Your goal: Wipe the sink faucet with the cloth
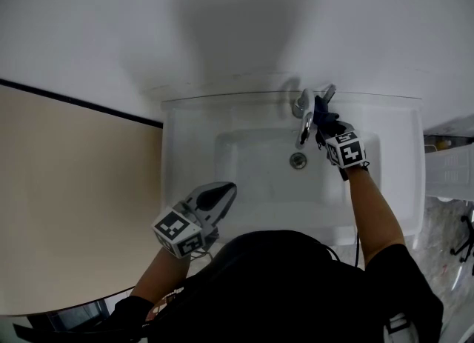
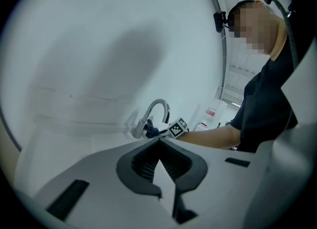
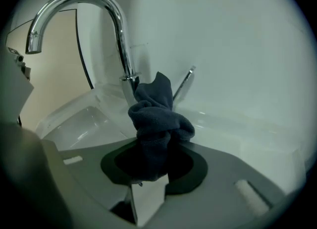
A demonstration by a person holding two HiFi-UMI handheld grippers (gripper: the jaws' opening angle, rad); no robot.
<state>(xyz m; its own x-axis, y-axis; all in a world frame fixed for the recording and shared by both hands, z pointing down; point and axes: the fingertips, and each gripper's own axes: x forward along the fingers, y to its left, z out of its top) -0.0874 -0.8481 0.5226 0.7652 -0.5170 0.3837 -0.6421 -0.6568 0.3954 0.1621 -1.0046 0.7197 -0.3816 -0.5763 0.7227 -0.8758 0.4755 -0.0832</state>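
The chrome gooseneck faucet [image 1: 302, 118] stands at the back rim of the white sink [image 1: 189, 134]. My right gripper [image 1: 324, 125] is shut on a dark blue cloth [image 1: 323, 112] and holds it against the faucet's right side. In the right gripper view the bunched cloth [image 3: 157, 116] touches the lower stem of the faucet [image 3: 118, 25], next to a thin lever [image 3: 183, 82]. My left gripper [image 1: 227, 189] hovers over the sink's front left, shut and holding nothing. The left gripper view shows the faucet [image 2: 156, 110] and the cloth [image 2: 151, 132] far beyond its jaws.
The drain [image 1: 298, 160] lies in the basin below the spout. A beige surface [image 1: 74, 201] lies left of the sink. A white slatted basket [image 1: 449, 172] stands to the right. A plain white wall [image 1: 237, 23] rises behind the faucet.
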